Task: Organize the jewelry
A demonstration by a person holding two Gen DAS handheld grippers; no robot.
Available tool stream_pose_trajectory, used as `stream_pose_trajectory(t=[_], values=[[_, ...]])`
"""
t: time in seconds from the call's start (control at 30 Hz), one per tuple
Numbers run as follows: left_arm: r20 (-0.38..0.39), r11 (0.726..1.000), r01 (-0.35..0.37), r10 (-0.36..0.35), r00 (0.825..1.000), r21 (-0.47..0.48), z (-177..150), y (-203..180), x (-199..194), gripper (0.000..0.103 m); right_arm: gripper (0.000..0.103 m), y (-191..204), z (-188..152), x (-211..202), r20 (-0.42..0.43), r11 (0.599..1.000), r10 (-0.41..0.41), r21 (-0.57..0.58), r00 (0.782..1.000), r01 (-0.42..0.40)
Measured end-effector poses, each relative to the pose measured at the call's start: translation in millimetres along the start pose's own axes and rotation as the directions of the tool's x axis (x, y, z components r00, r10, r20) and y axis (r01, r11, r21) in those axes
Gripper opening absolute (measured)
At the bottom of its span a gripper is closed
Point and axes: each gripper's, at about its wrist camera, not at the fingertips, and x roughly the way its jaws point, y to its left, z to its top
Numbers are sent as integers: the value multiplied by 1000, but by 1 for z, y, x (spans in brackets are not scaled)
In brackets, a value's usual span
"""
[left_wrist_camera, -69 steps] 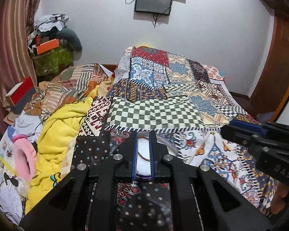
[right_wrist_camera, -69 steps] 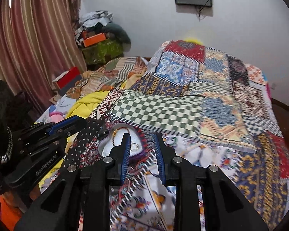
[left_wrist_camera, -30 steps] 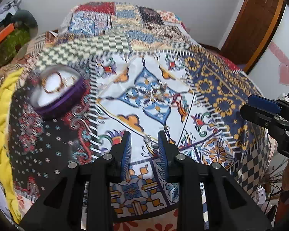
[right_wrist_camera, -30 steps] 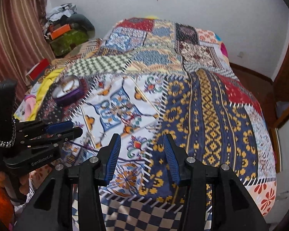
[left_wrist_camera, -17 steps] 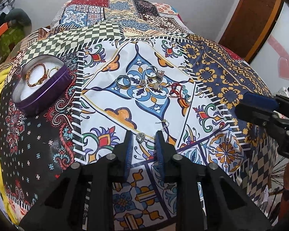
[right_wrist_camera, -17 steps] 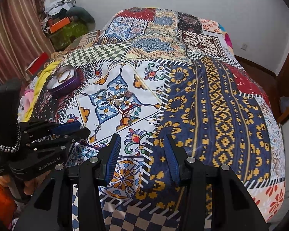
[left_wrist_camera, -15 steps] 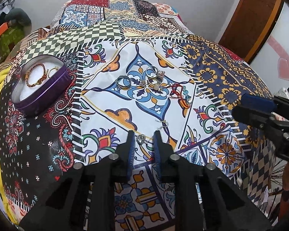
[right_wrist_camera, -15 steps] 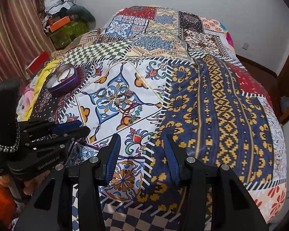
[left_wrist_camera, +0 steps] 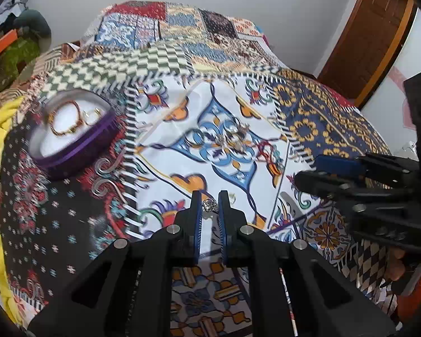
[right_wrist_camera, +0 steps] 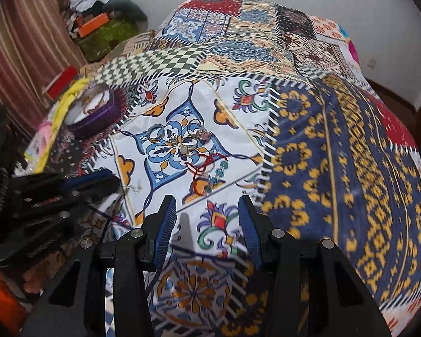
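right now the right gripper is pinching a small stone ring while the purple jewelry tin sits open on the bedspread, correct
Not quite: the left gripper pinches the stone ring, as the left wrist view shows. The right gripper is open and empty. The purple jewelry tin does sit open on the bedspread.

Quilt (right_wrist_camera: pixel 336 146) right bare; jewelry pile (right_wrist_camera: pixel 182 143) ctr.

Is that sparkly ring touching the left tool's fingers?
Touching. The left wrist view shows the ring pinched between the left gripper's fingers, no gap visible.
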Motion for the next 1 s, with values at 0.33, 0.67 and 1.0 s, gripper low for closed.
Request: stream_pose_trajectory(t=[0.33, 0.67, 1.0], values=[[50, 1000, -11, 12, 999, -18, 7, 9, -12, 10, 32, -2, 9, 30, -73, 1000, 19, 1, 997, -19], [56, 999, -21, 23, 998, -28, 7, 9, -17, 10, 8, -8, 11, 27, -43, 999, 23, 35, 999, -22], [113, 999, -43, 47, 992, -32, 14, 9, -45, 10, 8, -11, 18, -8, 53, 999, 19, 48, 998, -21]])
